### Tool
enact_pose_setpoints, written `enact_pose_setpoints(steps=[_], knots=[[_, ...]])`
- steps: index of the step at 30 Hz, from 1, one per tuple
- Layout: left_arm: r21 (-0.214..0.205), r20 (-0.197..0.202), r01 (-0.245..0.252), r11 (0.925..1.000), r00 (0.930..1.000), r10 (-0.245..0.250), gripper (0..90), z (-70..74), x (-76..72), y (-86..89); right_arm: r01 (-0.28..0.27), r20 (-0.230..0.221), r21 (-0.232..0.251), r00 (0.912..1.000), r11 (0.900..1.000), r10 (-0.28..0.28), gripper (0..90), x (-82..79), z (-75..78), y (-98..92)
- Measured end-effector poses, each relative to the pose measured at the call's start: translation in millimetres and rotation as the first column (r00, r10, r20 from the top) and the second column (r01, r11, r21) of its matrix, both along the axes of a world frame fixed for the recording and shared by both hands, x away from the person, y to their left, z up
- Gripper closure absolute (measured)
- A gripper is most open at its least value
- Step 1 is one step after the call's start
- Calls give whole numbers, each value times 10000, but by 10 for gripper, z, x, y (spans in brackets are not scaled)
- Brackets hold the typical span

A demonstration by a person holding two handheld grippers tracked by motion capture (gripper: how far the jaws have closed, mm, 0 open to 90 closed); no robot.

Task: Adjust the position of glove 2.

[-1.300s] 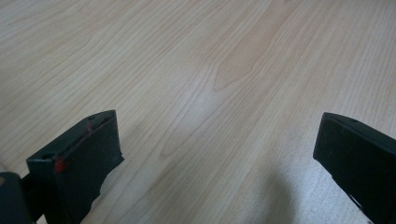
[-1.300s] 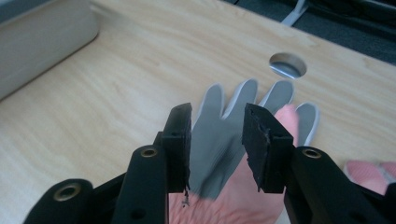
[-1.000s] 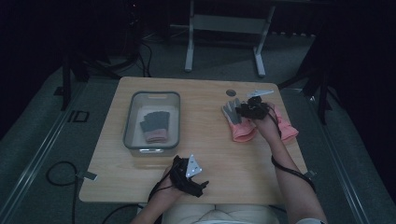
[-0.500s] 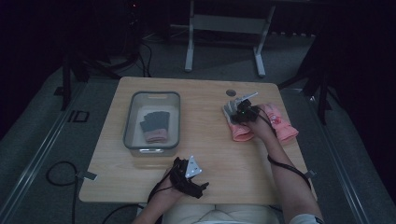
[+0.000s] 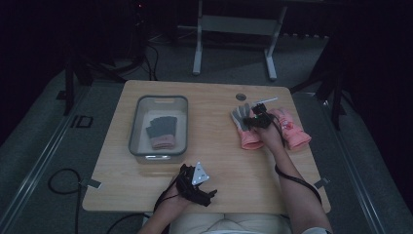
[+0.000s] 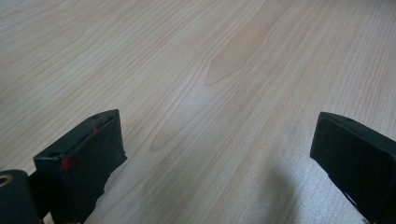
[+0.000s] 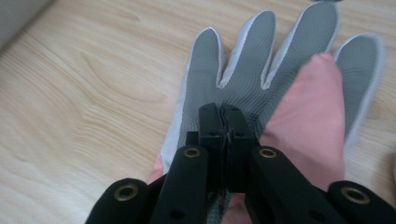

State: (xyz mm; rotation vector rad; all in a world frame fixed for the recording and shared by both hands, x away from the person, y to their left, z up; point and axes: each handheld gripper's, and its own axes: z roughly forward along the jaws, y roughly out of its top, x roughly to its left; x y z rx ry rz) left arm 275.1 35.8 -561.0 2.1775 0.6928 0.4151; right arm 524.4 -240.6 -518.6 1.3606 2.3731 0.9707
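Note:
A glove with a grey palm and pink cuff [image 5: 242, 127] lies palm up on the right of the wooden table [image 5: 214, 161]. My right gripper [image 5: 254, 120] rests on it. In the right gripper view its jaws [image 7: 223, 110] have just been closing and now stand pressed together on the grey palm [image 7: 243, 74], with a thin fold of fabric pinched between them. A pink flap [image 7: 313, 121] lies over the glove's right side. A second pink glove [image 5: 292, 129] lies just to the right. My left gripper [image 5: 198, 186] sits near the front edge, open [image 6: 215, 158] over bare wood.
A clear plastic bin [image 5: 134, 127] stands at the table's left and holds a dark grey glove with a pink cuff [image 5: 160, 131]. A round hole [image 5: 240, 96] and a small white strip [image 5: 267, 100] are near the far edge. Cables run across the floor around the table.
My right gripper has sunk onto the grey-palmed glove and its jaws have closed together. The left gripper has stayed where it was.

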Motion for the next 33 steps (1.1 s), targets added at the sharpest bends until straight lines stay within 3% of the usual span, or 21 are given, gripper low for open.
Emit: enact_pose_setpoints(steps=[6,10,15,18,23,25,28,30,33], knots=[[-36,-23,-86,10000,10000,86,22,-2,5,7,192,632,487,9978,9986,-223,889,-254,246,22],[-14,90,-53,10000,9999,53,22,0,-8,0,129,1416,282,9898,9995,-168,891,-614,542,146],[4,79,-19,10000,10000,19,22,2,-12,-3,362,1826,903,9818,9953,-523,892,-981,822,180],[187,139,-25,9998,9999,23,22,-5,-6,-9,638,1927,1257,9774,9900,-875,891,-1202,902,208],[-94,201,-85,9999,9998,87,22,3,-15,10,1233,1691,1802,9735,9759,-1542,891,-1491,793,280],[-104,205,-125,9999,9997,127,22,-2,-21,10,1410,1642,1758,9716,9743,-1703,892,-1560,733,311],[-54,192,-68,10000,9998,69,21,-8,-15,19,1537,1519,1599,9722,9751,-1781,891,-1620,603,369],[-228,83,-68,9997,9999,70,22,-10,-10,30,1517,1237,1575,9773,9758,-1719,891,-1620,502,416],[-444,-16,-77,9990,10000,77,22,-9,-2,52,1635,1108,1332,9777,9775,-1786,891,-1575,385,474]])
